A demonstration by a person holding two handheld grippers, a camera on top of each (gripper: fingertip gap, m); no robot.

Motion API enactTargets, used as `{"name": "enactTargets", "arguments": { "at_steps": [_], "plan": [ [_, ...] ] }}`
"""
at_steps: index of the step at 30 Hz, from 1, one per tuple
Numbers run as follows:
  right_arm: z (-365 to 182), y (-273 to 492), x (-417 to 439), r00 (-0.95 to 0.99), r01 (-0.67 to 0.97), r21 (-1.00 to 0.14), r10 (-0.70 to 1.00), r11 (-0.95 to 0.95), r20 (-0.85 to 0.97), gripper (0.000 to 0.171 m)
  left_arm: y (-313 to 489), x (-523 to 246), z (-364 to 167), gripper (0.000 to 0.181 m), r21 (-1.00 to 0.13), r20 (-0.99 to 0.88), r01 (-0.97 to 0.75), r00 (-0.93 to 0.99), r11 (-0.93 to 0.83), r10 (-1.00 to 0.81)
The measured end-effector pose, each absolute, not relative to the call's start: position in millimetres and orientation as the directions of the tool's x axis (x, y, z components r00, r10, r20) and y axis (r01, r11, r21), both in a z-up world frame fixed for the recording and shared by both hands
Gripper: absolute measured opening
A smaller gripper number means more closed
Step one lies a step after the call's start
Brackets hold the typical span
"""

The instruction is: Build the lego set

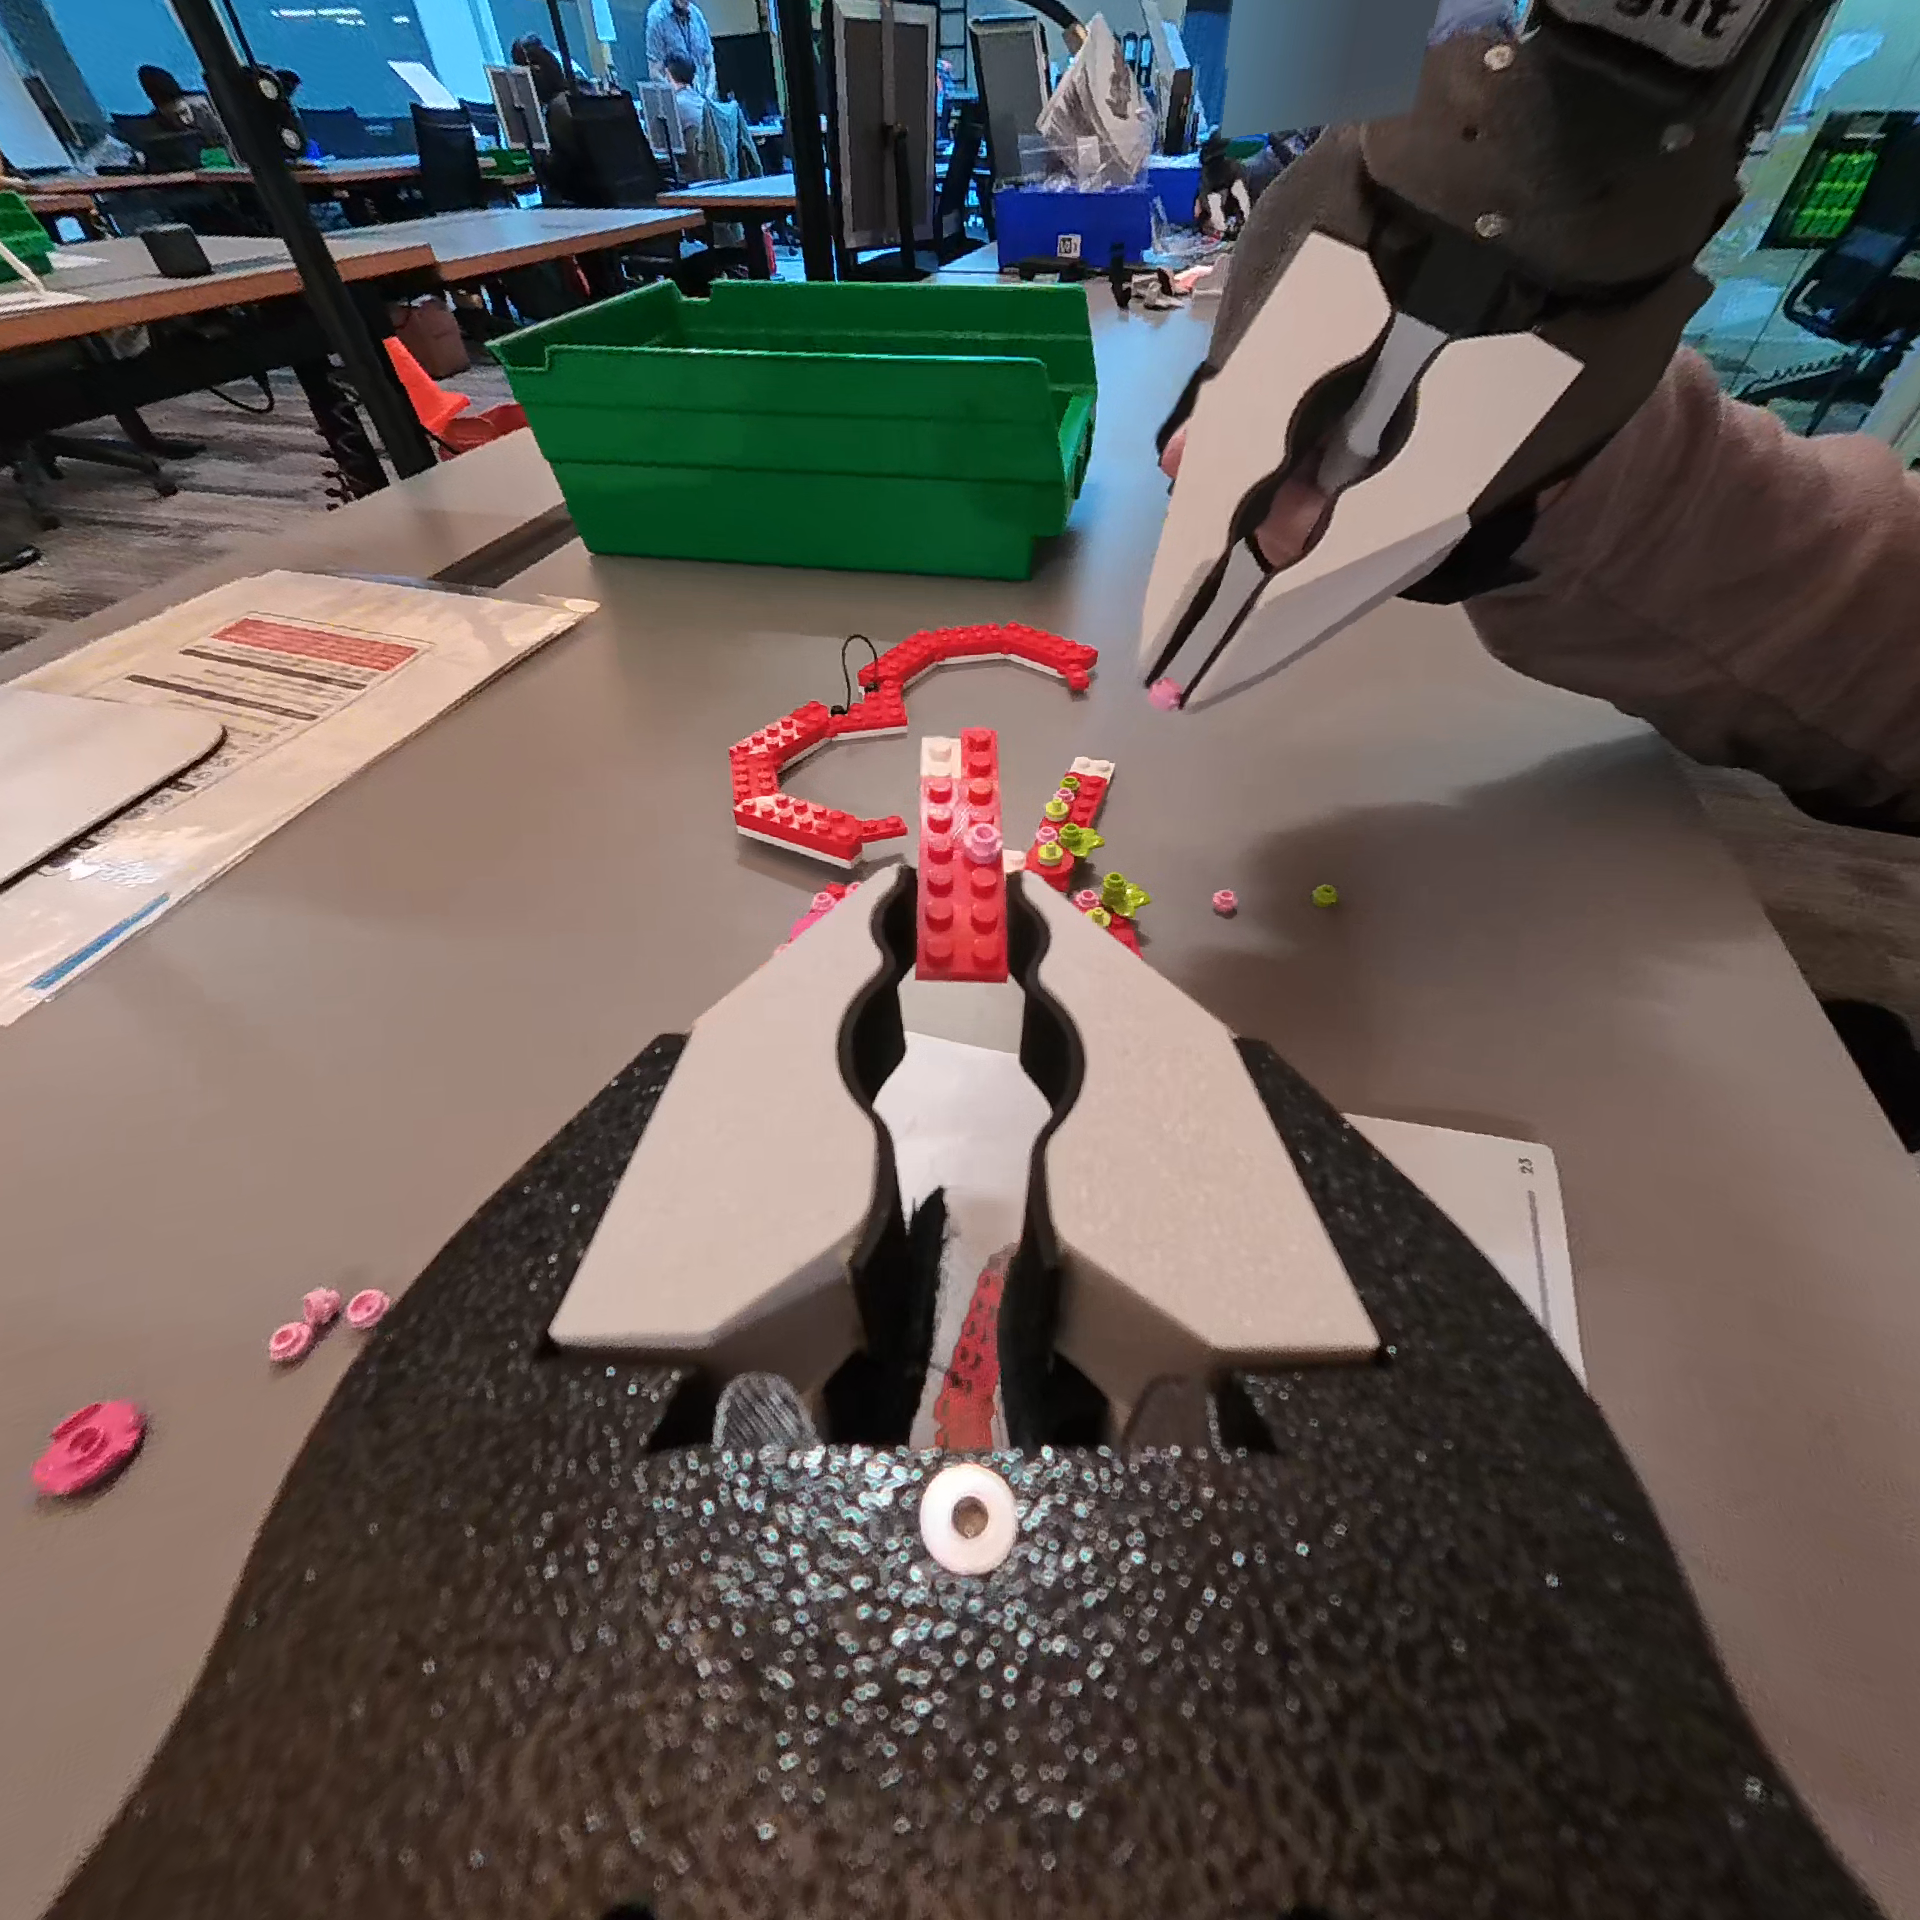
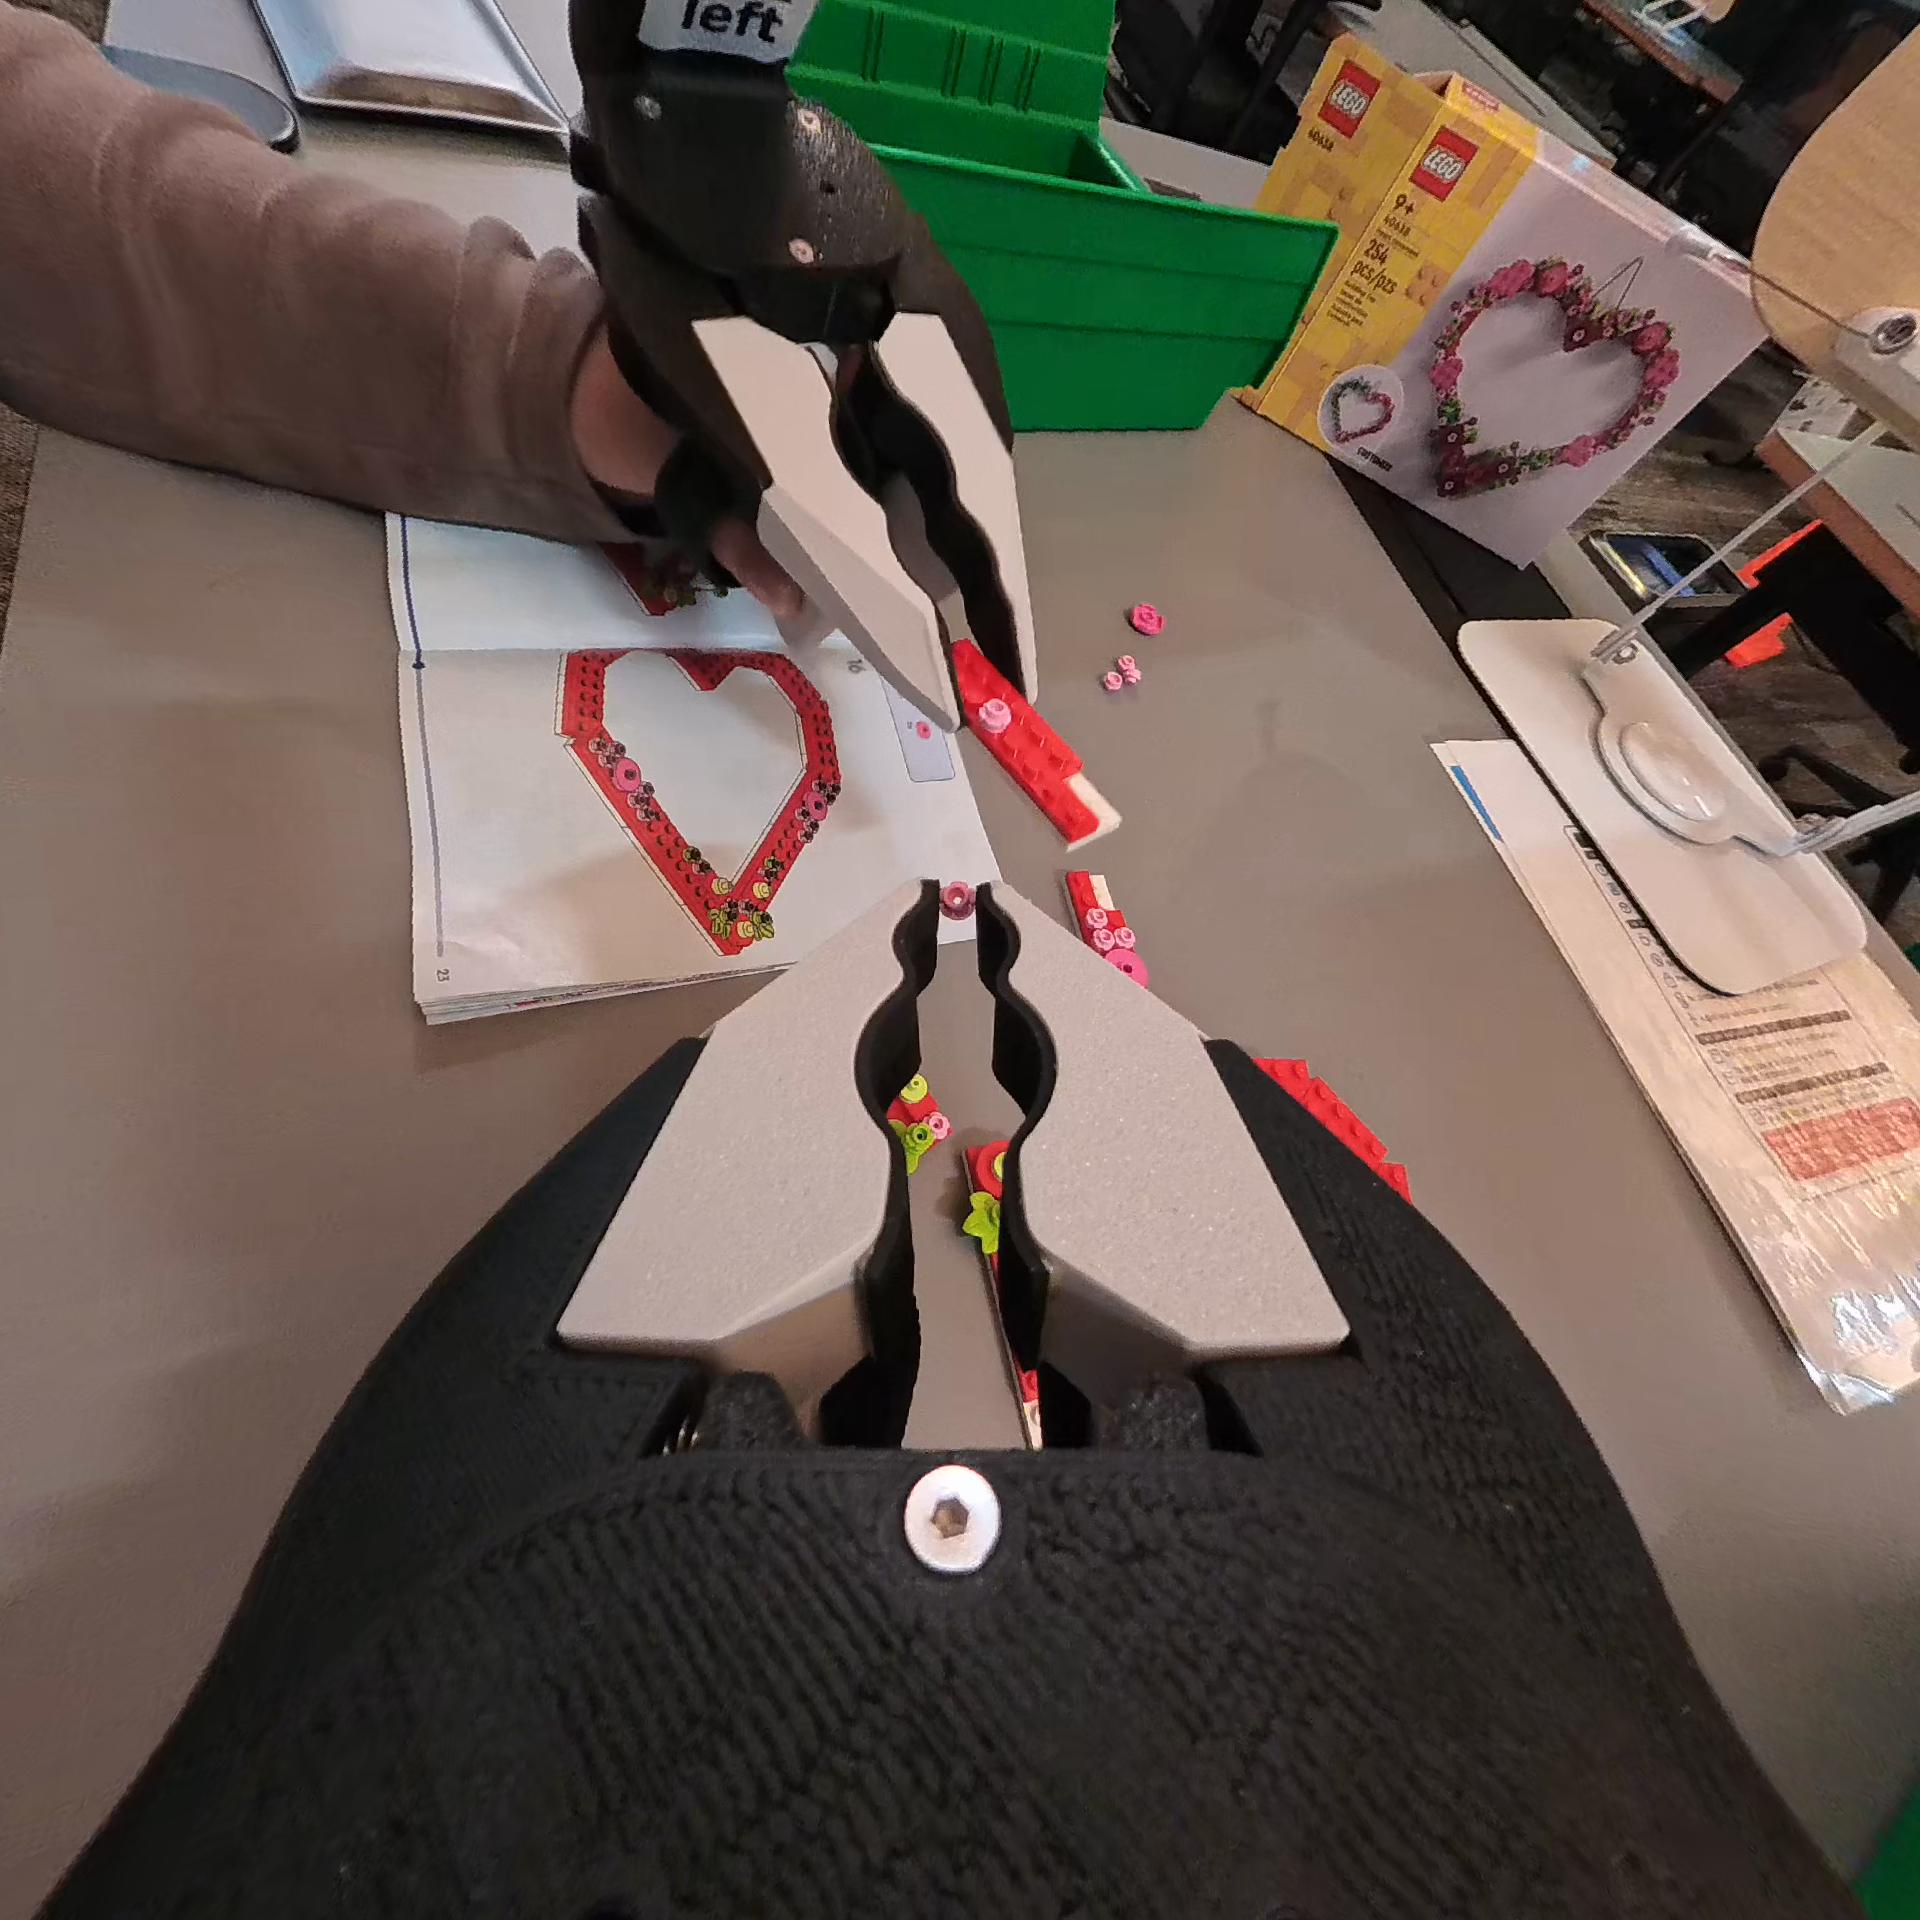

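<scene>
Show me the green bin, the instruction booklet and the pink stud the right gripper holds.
green bin [image 1: 810, 499], left wrist view, front wall.
instruction booklet [image 2: 520, 831], right wrist view, open page.
pink stud [image 2: 956, 900], right wrist view, top.

Black gripper [image 2: 956, 902], grey fingers [image 2: 790, 1122], taupe sleeve [image 2: 260, 281]

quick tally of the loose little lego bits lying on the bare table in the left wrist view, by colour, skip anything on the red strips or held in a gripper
Light pink small round pieces: 4, a cluster of three near the left gripper and one to its right
Dark pink larger flower piece: 1
Lime green small round piece: 1
Total: 6
</scene>
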State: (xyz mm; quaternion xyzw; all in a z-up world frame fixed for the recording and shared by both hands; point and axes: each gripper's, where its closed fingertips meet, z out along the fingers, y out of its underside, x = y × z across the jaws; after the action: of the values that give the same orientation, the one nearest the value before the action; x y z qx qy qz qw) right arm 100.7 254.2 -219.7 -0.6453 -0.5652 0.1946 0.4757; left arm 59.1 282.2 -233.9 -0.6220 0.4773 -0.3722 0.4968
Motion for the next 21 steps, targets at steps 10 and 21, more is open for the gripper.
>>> {"name": "enactTargets", "arguments": {
  "at_steps": [10,21],
  "plan": [
    [-220,253,99,0.278,0.545,-0.833,0.918,0.092,0.283,0.005,264,71,-242,0.014,-0.965,0.000,-0.259,0.176,-0.047,-0.984],
    [-244,227,89,0.122,0.629,-0.770,0.965,0.107,0.233,0.005,228,92,-254,0.014,-0.944,-0.026,-0.328,0.020,0.018,-0.999]
  ]
}}
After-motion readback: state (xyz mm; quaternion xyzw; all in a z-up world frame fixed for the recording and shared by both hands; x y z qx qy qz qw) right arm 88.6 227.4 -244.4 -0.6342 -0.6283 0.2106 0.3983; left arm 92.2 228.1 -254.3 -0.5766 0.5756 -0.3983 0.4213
